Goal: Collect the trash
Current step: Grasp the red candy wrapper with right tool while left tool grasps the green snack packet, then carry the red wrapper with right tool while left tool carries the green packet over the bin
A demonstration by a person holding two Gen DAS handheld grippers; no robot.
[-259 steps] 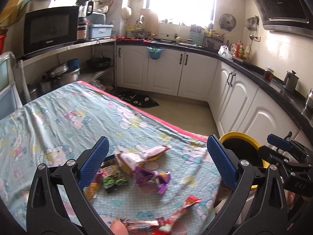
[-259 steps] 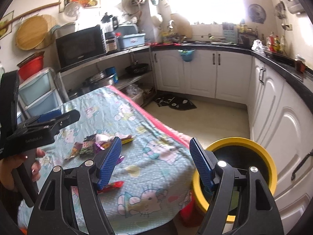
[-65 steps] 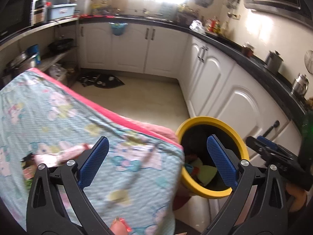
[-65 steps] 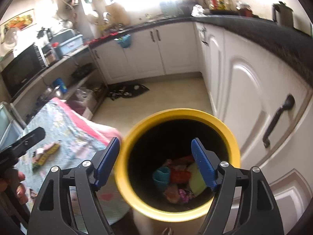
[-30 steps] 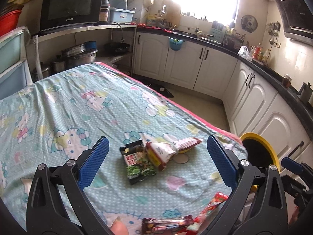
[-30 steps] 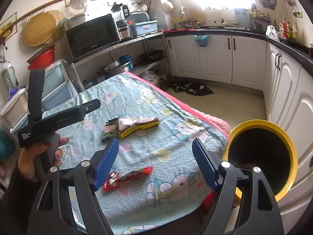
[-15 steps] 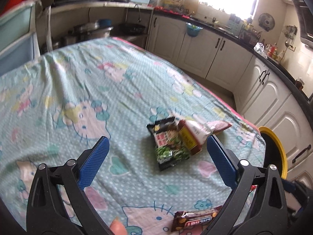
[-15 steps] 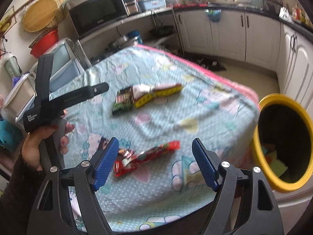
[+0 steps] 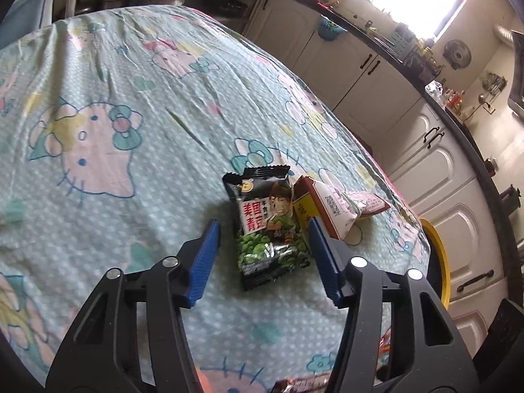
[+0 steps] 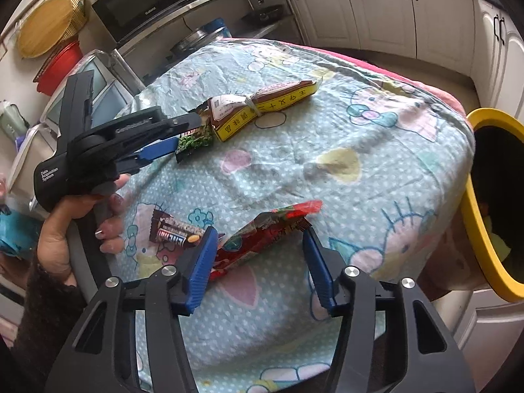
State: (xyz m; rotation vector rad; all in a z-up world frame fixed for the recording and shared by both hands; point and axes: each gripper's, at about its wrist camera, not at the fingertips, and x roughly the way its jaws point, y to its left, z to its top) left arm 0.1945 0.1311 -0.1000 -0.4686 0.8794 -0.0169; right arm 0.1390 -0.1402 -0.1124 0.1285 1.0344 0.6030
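The left gripper (image 9: 263, 255) straddles the green pea packet (image 9: 267, 226) on the tablecloth (image 9: 131, 163), jaws closing but not yet touching. The right gripper (image 10: 258, 262) likewise narrows around the red wrapper (image 10: 262, 232), so both hands can carry 1 piece each to the yellow bin (image 10: 484, 229) just beside the table edge.

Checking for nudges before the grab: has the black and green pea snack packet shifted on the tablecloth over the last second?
No. The black and green pea snack packet lies against the yellow and white carton, above the same pink heart print on the tablecloth.
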